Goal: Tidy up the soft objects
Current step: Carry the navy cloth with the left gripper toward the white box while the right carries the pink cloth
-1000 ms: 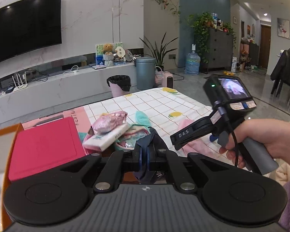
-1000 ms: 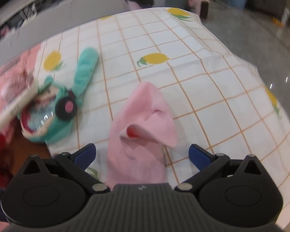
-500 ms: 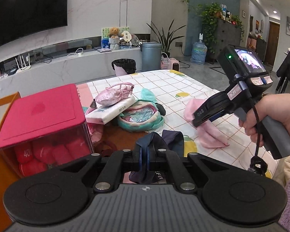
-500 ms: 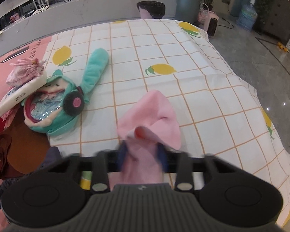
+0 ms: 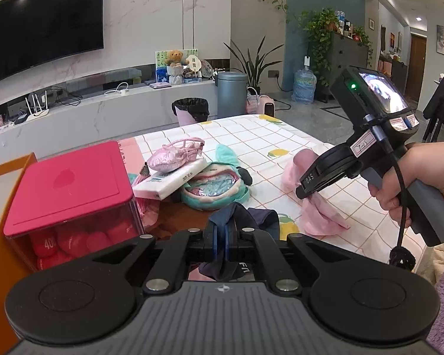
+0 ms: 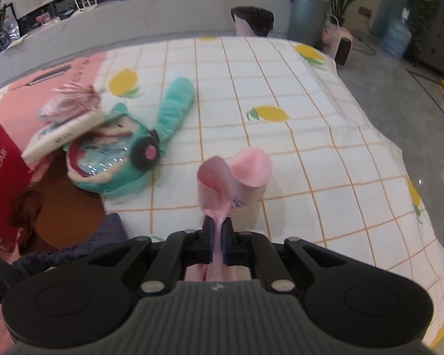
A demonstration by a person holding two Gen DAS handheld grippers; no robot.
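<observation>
The right gripper point(image 6: 219, 236), wide open a second ago, has pinched the soft pink cloth point(image 6: 236, 174) and lifts it off the lemon-print tabletop point(image 6: 325, 148), ready for sorting. The left gripper point(image 5: 221, 238) stays clamped on a dark navy fabric piece point(image 5: 251, 216), near left.

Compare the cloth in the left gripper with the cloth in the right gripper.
The left gripper pinches a dark navy cloth; the right gripper pinches a pale pink cloth. The navy one droops limply; the pink one curls up into an open loop. Both are soft and clamped between shut fingers.
</observation>
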